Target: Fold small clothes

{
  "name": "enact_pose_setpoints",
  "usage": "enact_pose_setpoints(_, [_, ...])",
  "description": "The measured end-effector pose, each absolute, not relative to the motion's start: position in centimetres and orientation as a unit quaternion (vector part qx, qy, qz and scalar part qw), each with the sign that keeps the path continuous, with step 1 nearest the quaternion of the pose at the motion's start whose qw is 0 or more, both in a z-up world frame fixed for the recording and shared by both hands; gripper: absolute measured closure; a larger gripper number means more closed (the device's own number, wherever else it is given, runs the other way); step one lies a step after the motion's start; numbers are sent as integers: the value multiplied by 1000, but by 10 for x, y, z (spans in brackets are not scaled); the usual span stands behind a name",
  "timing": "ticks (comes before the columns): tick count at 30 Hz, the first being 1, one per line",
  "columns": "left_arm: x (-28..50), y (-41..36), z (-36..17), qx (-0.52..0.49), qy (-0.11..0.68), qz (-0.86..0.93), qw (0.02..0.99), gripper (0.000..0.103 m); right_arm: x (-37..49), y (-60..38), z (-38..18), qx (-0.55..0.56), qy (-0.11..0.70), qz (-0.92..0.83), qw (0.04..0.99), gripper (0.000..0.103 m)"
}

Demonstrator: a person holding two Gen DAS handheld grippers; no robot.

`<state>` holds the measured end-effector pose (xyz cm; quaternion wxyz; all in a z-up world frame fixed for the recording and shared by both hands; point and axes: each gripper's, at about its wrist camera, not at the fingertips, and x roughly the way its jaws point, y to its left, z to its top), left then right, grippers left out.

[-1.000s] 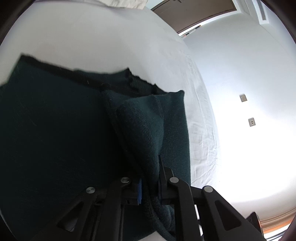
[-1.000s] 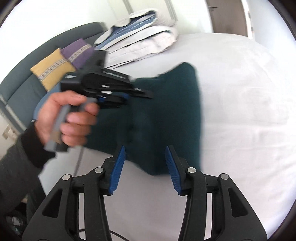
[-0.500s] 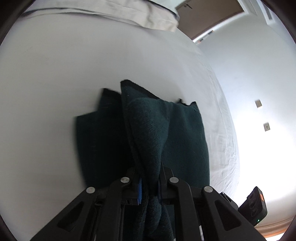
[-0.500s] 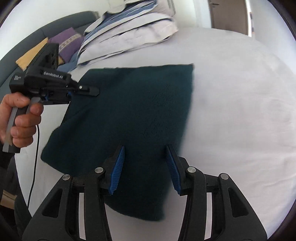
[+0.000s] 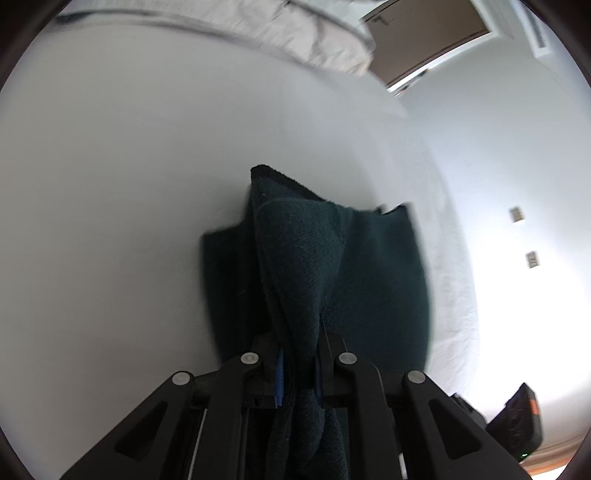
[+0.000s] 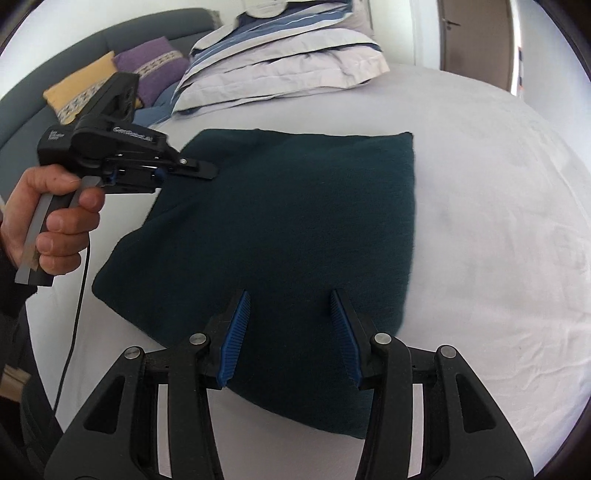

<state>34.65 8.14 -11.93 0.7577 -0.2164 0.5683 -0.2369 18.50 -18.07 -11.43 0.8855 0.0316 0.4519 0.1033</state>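
Note:
A dark green knit garment (image 6: 295,221) lies folded on the white bed (image 6: 498,221). In the right wrist view a hand (image 6: 48,221) holds my left gripper (image 6: 207,170) at the garment's far left corner. The left wrist view shows that gripper (image 5: 298,343) shut on a bunched fold of the garment (image 5: 369,277), which rises between its pads. My right gripper (image 6: 289,299) hovers open over the garment's near edge. Nothing sits between its blue pads (image 6: 236,325).
Striped and white pillows (image 6: 288,66) are stacked at the head of the bed. A grey sofa holds a yellow cushion (image 6: 81,92) and a purple cushion (image 6: 155,70) at the far left. A black cable (image 6: 77,314) hangs from the left gripper. A brown door (image 6: 476,33) stands beyond.
The garment was lifted and swung over; now it lies flat and folded on the bed. The left gripper drew its corner leftward and lower. The right gripper came down over the near edge.

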Motion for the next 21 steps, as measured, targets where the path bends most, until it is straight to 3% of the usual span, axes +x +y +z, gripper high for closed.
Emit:
enact_pose_setpoints(6, [339, 105, -138, -300, 543, -233, 748, 85, 176, -196, -120, 59, 453, 132, 880, 59])
enact_pose_setpoints(15, [271, 75, -48, -134, 436, -190, 870, 82, 227, -282, -91, 293, 419, 214, 833, 58])
enact_pose_setpoints(21, [274, 39, -97, -66, 483, -181, 854, 82, 312, -305, -151, 422, 452, 212, 756, 63])
